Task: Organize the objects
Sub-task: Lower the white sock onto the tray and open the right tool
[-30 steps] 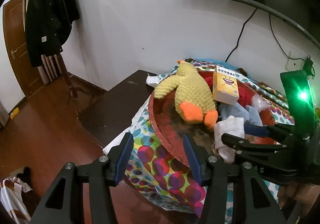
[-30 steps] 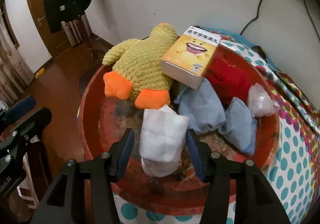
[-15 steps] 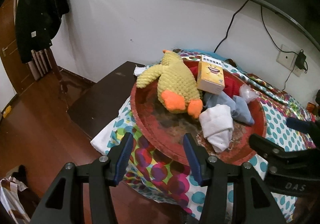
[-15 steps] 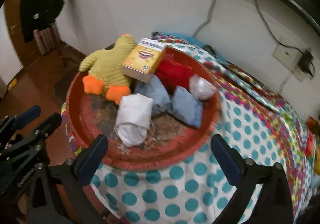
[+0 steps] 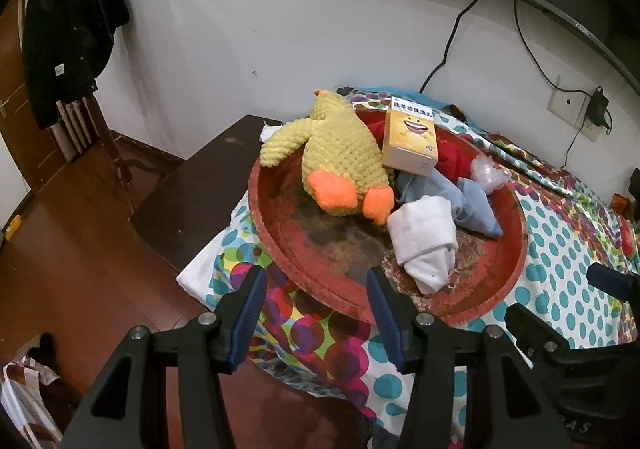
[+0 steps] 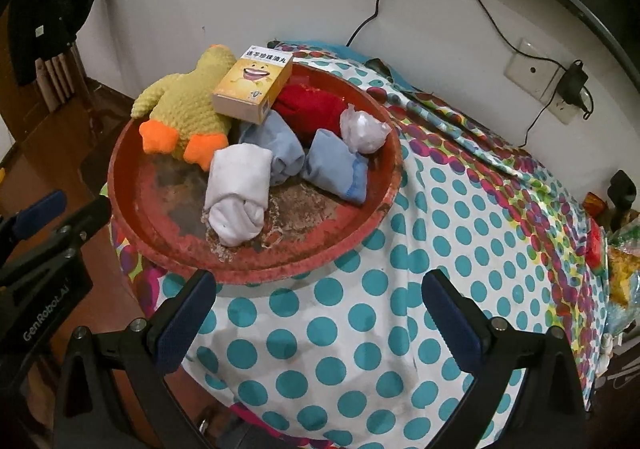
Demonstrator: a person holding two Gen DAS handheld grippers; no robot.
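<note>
The right gripper (image 6: 318,323) stands spread wide with nothing between its jaws, hovering over the dotted cloth just short of the red tray (image 6: 394,169). The left gripper (image 5: 316,313) is half spread and also empty, poised at the tray's near rim (image 5: 320,291).

Nearest the grippers, on the tray's worn floor, lies a rolled white cloth (image 6: 238,191), likely light and soft; it should squash under the pads, so a pinch across its thick middle looks safest. Behind it are two folded blue cloths (image 6: 334,165), equally limp, and a red cloth bundle (image 6: 310,105). A small crumpled plastic bag (image 6: 364,129) sits by the far rim; it is probably slippery and best taken at its twisted neck. The yellow plush duck (image 6: 184,105) is bulky but compressible, and its body offers more hold than an orange foot. The yellow carton (image 6: 254,83) leans on the duck; it is stiff yet crushable, so grip its narrow sides gently.
</note>
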